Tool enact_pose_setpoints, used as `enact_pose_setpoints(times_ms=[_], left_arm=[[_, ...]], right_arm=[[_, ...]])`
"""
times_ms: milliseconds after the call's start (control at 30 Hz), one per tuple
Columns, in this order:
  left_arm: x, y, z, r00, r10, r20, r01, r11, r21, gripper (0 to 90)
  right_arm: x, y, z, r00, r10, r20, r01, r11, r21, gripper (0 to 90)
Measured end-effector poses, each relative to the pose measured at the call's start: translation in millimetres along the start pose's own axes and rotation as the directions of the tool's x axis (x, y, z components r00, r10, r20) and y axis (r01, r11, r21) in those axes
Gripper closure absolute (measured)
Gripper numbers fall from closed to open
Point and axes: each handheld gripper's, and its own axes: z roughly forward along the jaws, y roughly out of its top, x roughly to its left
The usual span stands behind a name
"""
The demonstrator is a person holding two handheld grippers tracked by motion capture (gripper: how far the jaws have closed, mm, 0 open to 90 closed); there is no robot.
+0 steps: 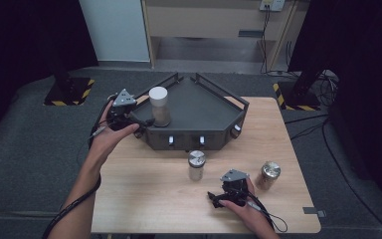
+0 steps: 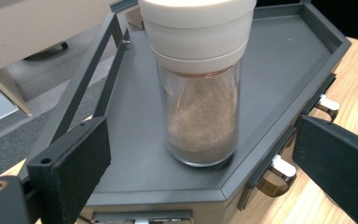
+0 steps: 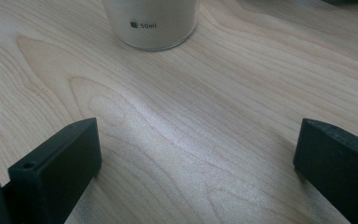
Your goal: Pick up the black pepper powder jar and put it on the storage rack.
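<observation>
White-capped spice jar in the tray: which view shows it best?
The left gripper view: the white-capped jar looms close between the open jaws, brown powder visible through the glass, standing upright on the dark tray. The high view shows it small and far off, beside the left gripper. The right gripper view looks at another jar on the table.

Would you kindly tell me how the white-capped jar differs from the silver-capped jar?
The white-capped jar stands on the dark tray; the silver-capped jar stands on the wooden table. The white-capped jar looks taller, holding brown powder; the silver-capped jar's contents look pale. Both stand upright.
</observation>
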Motion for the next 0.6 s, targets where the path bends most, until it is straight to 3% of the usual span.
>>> enact_pose_setpoints(times_ms=[333, 600], left_arm=[[-5.5, -4.3, -17.8, 0.9999, 0.009, -0.01, -0.009, 1.0, 0.001, 3.0], [-7.3, -13.8, -28.1, 0.9997, -0.014, -0.022, 0.014, 0.9997, 0.018, 2.9]], right_arm=[[-0.2, 0.0, 0.0, 1.0, 0.001, -0.001, -0.001, 1.0, 0.0, 0.9], [-0.2, 0.0, 0.0, 1.0, 0.0, -0.001, 0.0, 1.0, 0.0, 0.9]])
